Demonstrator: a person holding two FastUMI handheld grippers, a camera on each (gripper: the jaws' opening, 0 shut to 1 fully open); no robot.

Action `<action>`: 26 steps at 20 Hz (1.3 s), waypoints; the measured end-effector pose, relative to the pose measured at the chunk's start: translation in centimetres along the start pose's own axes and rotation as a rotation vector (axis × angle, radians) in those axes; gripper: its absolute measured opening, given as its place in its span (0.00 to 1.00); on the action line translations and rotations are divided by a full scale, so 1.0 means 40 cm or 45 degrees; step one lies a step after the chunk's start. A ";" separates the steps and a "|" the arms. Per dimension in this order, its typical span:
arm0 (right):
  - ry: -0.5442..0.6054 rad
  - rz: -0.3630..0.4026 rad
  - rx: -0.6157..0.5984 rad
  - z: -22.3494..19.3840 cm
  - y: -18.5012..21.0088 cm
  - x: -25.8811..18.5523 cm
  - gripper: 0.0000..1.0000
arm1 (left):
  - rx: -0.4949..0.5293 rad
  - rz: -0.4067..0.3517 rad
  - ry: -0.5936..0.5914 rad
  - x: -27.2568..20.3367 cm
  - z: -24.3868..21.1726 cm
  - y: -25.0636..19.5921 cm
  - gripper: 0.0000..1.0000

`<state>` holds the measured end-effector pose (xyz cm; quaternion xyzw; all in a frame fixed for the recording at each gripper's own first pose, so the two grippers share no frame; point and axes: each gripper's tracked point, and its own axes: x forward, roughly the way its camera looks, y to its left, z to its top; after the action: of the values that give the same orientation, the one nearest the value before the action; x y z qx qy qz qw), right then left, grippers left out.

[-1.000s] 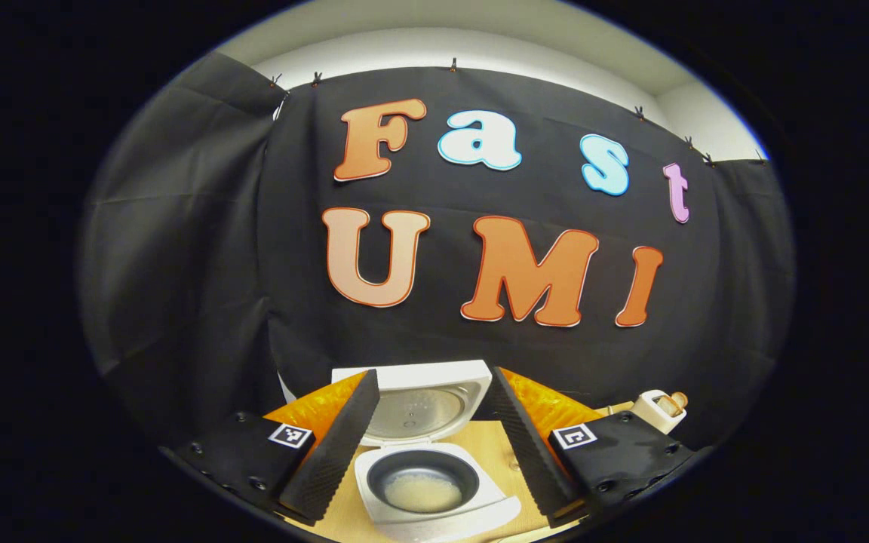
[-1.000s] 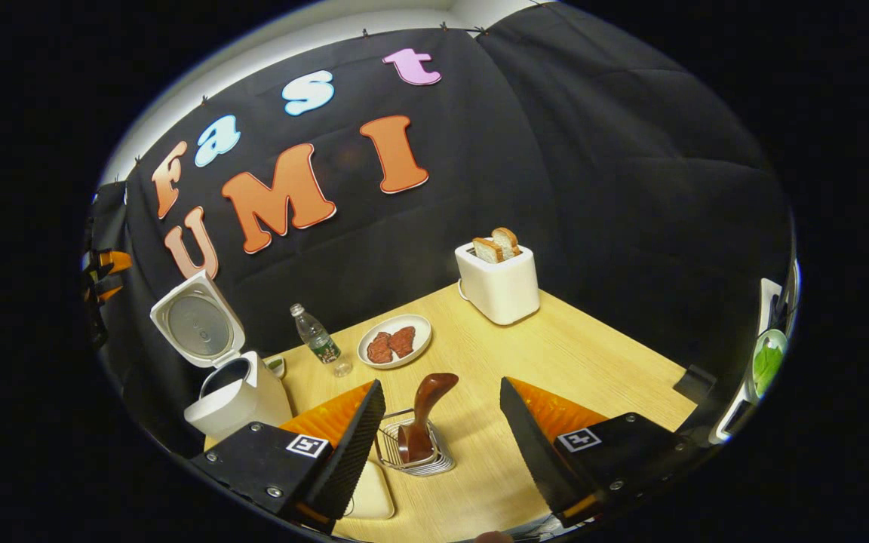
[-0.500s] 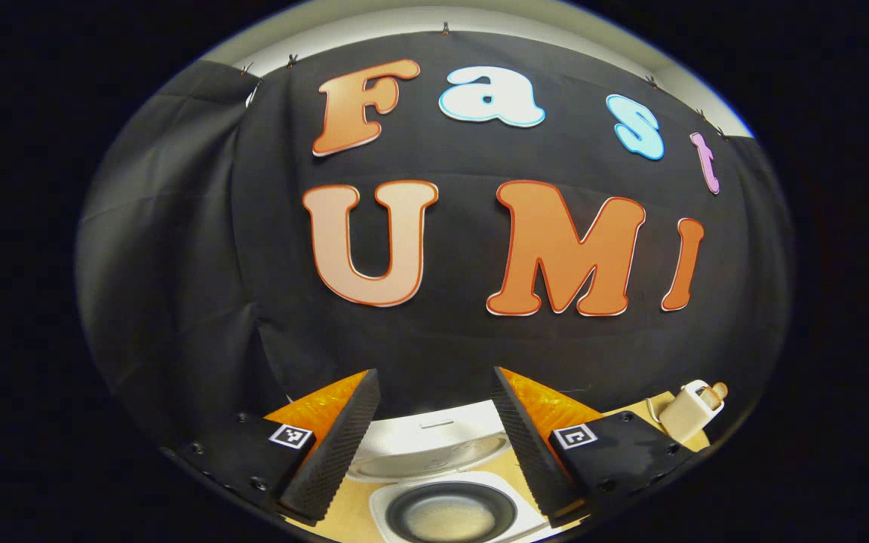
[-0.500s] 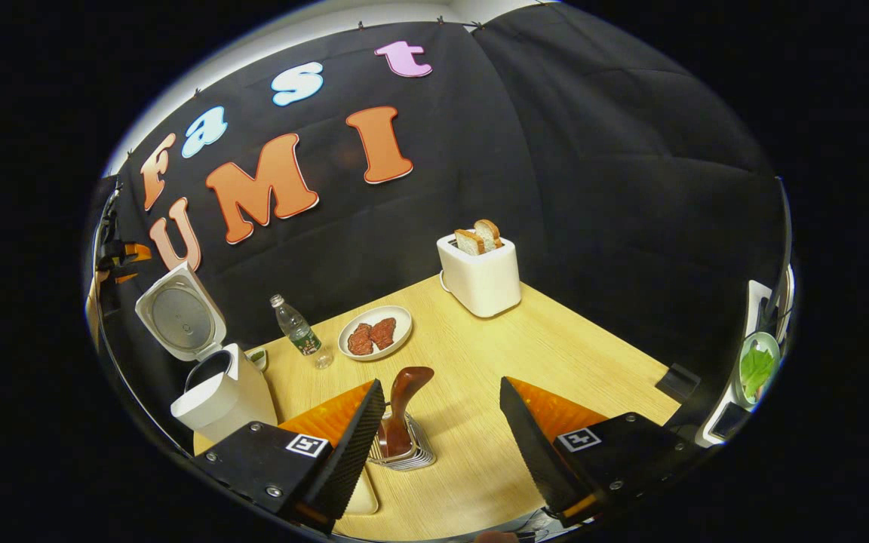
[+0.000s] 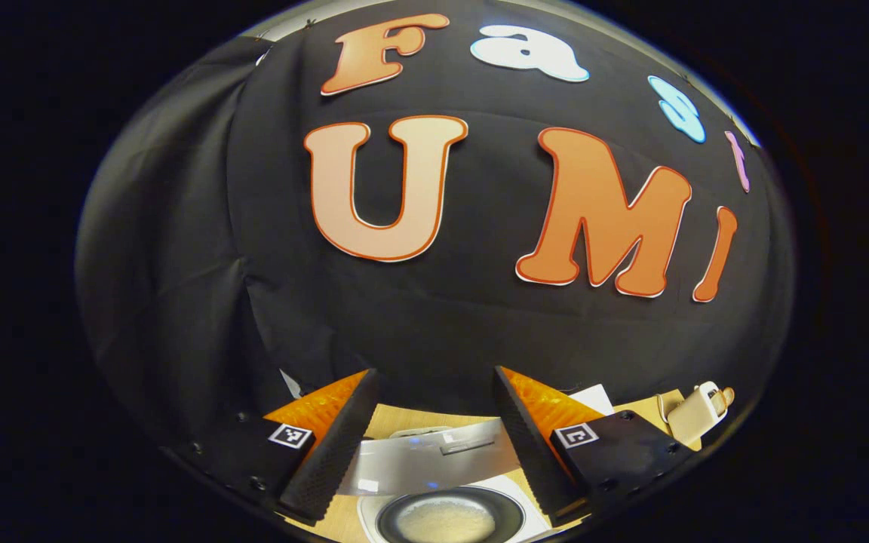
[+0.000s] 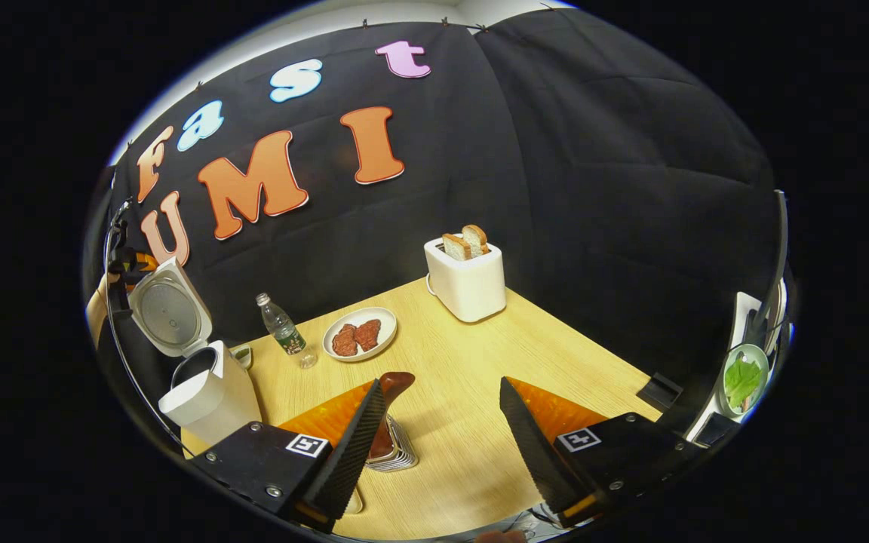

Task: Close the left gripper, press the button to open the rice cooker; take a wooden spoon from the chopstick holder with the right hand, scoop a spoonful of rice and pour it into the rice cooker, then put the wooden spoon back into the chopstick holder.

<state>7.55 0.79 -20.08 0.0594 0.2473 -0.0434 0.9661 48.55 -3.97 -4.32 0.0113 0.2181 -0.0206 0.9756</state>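
Note:
In the left gripper view, my left gripper [image 5: 434, 373] stands open above the white rice cooker [image 5: 434, 520]. The cooker's raised lid [image 5: 427, 461] shows edge-on between the fingers, and white rice lies in the dark inner pot [image 5: 446, 522]. In the right gripper view, the rice cooker [image 6: 204, 392] stands open at the table's left edge. My right gripper [image 6: 442, 382] is open and holds nothing. The brown wooden spoon [image 6: 395, 381] stands in the wire chopstick holder [image 6: 398, 454], just beside the right gripper's left finger and partly hidden by it.
A white toaster [image 6: 465, 280] with bread slices stands at the back of the wooden table [image 6: 480, 362]. A plate of meat [image 6: 359, 335] and a small bottle [image 6: 280, 328] sit between the toaster and the cooker. A bowl of greens [image 6: 740, 377] is at far right.
The left gripper has moved forward over the cooker, so the lid now shows edge-on and low. The right gripper has shifted, bringing the spoon holder closer to its left finger.

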 end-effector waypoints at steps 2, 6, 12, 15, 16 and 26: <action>-0.007 0.010 0.002 0.005 0.011 -0.005 0.95 | -0.005 -0.042 0.045 -0.019 -0.022 -0.019 1.00; -0.014 0.046 -0.016 -0.002 0.029 -0.027 0.95 | -0.043 -0.115 0.142 -0.083 -0.068 -0.042 1.00; -0.021 0.102 -0.010 -0.024 0.043 -0.071 0.95 | -0.051 -0.175 0.220 -0.196 -0.197 -0.083 0.99; -0.019 0.140 0.006 -0.042 0.045 -0.102 0.95 | -0.070 -0.187 0.268 -0.253 -0.290 -0.100 0.99; -0.022 0.145 0.002 -0.046 0.044 -0.111 0.95 | -0.083 -0.190 0.292 -0.272 -0.328 -0.106 0.99; -0.186 0.198 -0.153 0.084 0.071 -0.253 0.94 | 0.041 -0.112 0.447 -0.331 -0.645 -0.115 1.00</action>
<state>0.61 3.70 -11.99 0.0171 0.1731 0.0422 0.9838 25.40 -7.32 -22.09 0.0206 0.3852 -0.0646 0.9204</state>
